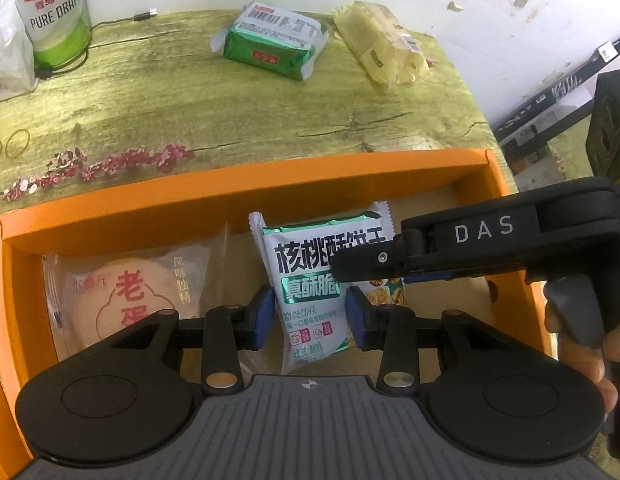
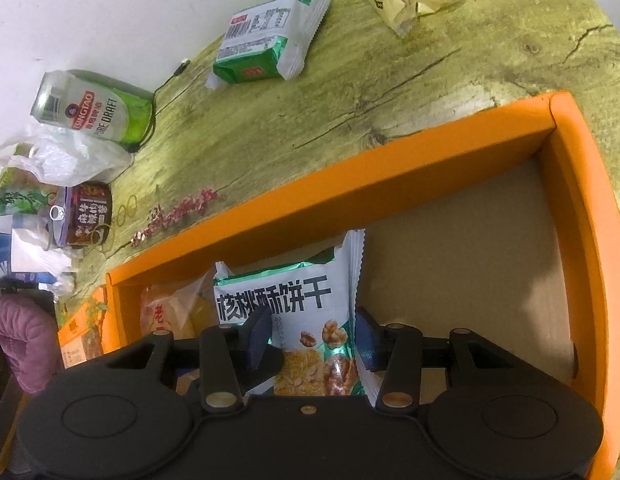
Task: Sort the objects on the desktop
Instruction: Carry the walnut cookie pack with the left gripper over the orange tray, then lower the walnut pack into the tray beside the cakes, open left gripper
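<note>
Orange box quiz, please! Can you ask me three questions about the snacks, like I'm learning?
1. True or false: the beer can stands inside the orange box.
2. Which packet is between the left tongs? A) green packet B) walnut biscuit packet C) yellow packet
3. In the left wrist view, what lies in the box to the left of that packet?
Key: 1 false, it stands on the table; 2 B; 3 the round cake packet.
</note>
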Demonstrator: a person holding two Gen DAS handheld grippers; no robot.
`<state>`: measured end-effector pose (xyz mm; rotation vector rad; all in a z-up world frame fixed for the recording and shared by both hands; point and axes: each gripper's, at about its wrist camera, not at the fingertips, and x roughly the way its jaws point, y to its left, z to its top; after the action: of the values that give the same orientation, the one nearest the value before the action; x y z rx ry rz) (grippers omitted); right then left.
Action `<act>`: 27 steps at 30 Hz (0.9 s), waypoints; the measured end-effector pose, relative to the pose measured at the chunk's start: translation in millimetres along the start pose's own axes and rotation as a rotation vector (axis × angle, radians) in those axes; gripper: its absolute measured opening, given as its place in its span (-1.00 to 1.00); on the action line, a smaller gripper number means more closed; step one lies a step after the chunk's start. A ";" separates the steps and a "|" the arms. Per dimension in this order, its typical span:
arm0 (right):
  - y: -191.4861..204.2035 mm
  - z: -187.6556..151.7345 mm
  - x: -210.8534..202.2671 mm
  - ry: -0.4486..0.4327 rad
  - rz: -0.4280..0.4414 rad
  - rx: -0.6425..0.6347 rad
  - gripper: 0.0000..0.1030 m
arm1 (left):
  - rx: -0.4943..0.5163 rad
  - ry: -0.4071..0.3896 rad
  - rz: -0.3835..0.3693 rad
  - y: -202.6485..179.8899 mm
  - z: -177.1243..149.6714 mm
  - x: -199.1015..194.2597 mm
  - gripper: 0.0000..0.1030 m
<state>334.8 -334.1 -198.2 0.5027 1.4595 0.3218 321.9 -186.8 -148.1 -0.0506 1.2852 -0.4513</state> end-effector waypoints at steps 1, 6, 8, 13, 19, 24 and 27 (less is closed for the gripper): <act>0.4 0.4 0.3 -0.002 -0.004 -0.004 -0.16 | 0.001 0.000 0.003 0.1 0.4 0.8 -0.24; 1.2 0.9 1.5 -0.009 -0.018 -0.019 -0.16 | 0.009 0.001 0.011 1.2 1.0 3.0 -0.21; 0.1 1.0 1.5 -0.011 -0.017 -0.015 -0.16 | 0.012 0.000 0.012 1.2 0.9 3.4 -0.17; -1.8 1.5 1.6 -0.012 -0.015 -0.009 -0.15 | 0.029 -0.003 0.015 0.9 0.6 3.4 -0.12; -1.2 1.8 1.6 -0.009 -0.016 -0.016 -0.10 | 0.042 -0.003 0.006 -0.1 -0.7 0.0 -0.07; -2.7 2.0 -5.0 -0.033 -0.008 -0.025 -0.10 | 0.056 -0.007 -0.012 0.4 -4.0 -9.9 -0.06; -4.4 1.5 -14.8 -0.060 -0.010 -0.036 -0.10 | 0.073 -0.010 -0.029 -1.9 -6.6 -13.9 -0.06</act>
<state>334.5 -345.5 -187.7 0.4724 1.3955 0.3224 312.4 -182.3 -136.8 -0.0101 1.2580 -0.5219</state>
